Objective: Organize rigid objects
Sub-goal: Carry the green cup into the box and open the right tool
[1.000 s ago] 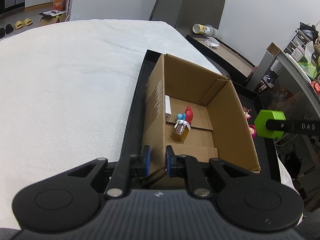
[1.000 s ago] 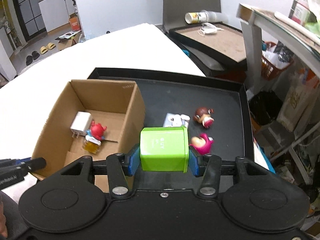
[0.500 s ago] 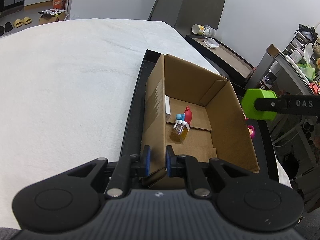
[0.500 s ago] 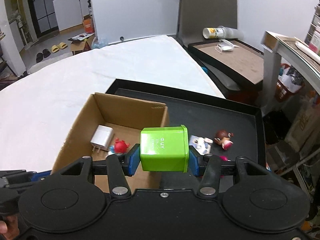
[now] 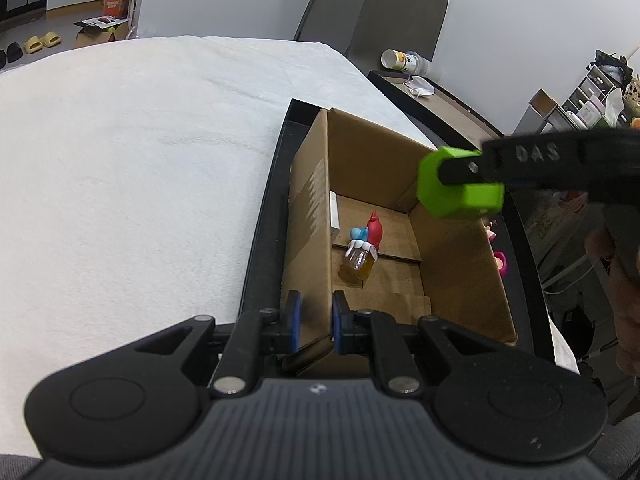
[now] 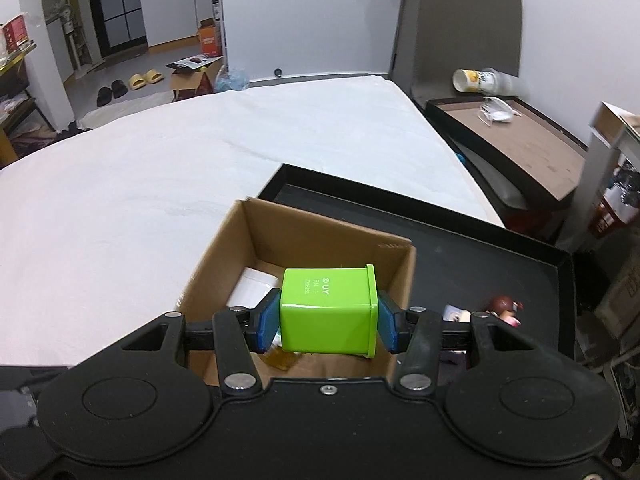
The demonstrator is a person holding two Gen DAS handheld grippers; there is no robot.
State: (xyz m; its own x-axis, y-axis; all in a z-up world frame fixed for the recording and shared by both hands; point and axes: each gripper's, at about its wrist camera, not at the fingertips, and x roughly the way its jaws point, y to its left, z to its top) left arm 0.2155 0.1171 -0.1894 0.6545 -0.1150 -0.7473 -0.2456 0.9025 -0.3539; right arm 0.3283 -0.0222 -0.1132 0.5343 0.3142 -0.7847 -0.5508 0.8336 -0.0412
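Right wrist view: we pinch the stiff, likely light green cube (image 6: 328, 312) by its flat sides above the box (image 6: 304, 240), whose wall our left fingers (image 5: 295, 320) clamp.

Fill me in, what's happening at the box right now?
The left gripper is shut on the near wall of the cardboard box, steadying it on the black tray. The right gripper holds a green container over the open box, which already has a white charger, red figure and small bottle inside. Two figurines wait on the tray.
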